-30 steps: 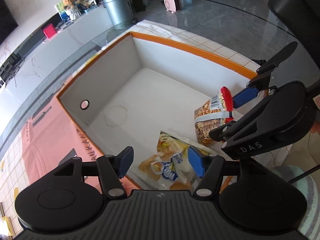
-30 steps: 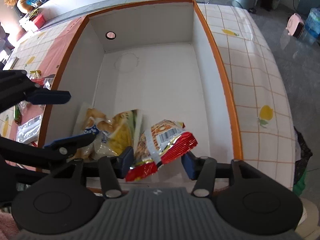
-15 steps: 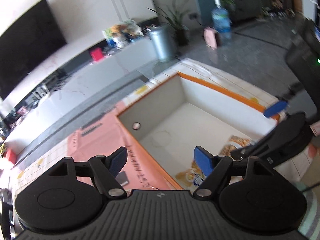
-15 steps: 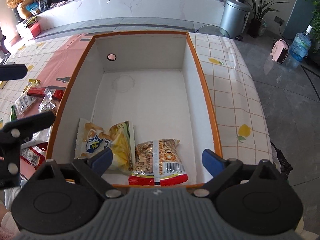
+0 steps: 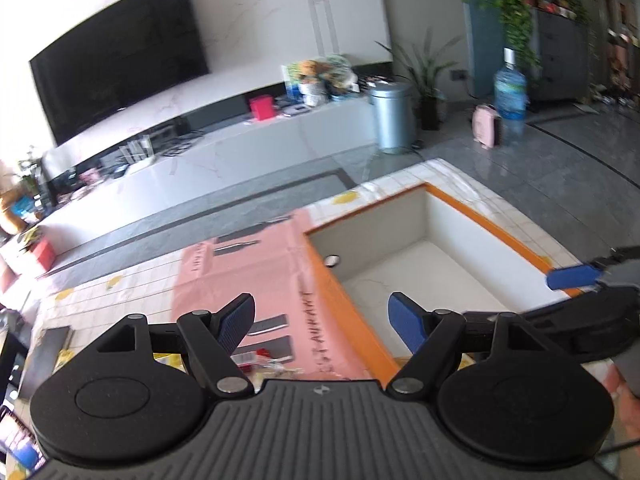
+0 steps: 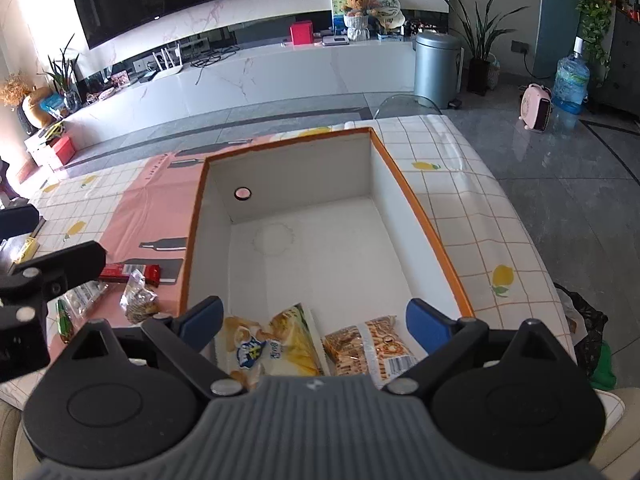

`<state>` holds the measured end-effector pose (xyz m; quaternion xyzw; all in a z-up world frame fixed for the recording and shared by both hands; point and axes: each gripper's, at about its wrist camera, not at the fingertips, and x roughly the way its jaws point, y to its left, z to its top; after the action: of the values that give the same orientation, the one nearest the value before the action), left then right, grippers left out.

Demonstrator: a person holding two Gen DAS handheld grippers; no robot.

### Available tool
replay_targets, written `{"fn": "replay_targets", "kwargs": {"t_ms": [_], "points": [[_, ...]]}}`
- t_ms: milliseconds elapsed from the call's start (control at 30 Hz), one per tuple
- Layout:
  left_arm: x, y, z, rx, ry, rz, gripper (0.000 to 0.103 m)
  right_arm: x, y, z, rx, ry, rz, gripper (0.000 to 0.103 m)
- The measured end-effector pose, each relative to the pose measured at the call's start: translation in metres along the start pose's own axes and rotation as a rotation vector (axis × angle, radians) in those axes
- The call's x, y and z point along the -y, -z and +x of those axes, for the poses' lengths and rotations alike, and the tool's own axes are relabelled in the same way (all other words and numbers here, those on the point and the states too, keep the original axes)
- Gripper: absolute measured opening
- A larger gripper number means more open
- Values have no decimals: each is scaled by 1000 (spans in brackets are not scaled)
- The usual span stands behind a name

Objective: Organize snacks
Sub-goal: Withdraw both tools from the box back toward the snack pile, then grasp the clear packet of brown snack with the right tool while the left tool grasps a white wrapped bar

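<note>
1. Done: yellow chip bag (image 6: 276, 344) and orange cracker bag (image 6: 368, 350) lie in the box (image 6: 424, 224), under the right gripper (image 6: 314, 320), jaws released.
2. Left: loose snack packets (image 6: 138, 300) outside, left of those jaws; left gripper (image 5: 322, 320) also spread, empty.

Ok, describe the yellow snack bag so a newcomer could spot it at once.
Find the big orange-rimmed white box on the checked tablecloth. Two bags lie side by side at its near end. The yellow snack bag is the left one, with a blue-and-white logo; its neighbour, the orange bag, shows a barcode.

box (image 6: 420, 220) far half bare | two snack bags (image 6: 280, 350) near wall
</note>
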<state>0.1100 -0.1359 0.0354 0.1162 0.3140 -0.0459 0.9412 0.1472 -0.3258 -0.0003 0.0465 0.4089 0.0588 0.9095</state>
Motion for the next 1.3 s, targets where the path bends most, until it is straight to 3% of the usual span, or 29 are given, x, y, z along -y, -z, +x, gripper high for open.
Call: {"fn": "replay_targets", "kwargs": {"t_ms": [233,400,533,700,1033,1300], "points": [[-58,25,-10,-21,-113,-149,90,-49,19,-15,129,-152,-70,95],[-94,48,-12,-58,-133,-202,90,-86,36,-20,185,-241,-140,92],[-108,73,-7,-84,-35,-175,89,-104,48,-9,148,-288,-132,76],[-108,106,-1,-100,23,-77,87,-116,69,8,123,-279,-123,64],[-102,145,16,-133,212,116,87,-125,96,45,39,-258,-126,56],[-105,145,54,-161,360,229,88,-129,97,60,32,-165,-123,43]]}}
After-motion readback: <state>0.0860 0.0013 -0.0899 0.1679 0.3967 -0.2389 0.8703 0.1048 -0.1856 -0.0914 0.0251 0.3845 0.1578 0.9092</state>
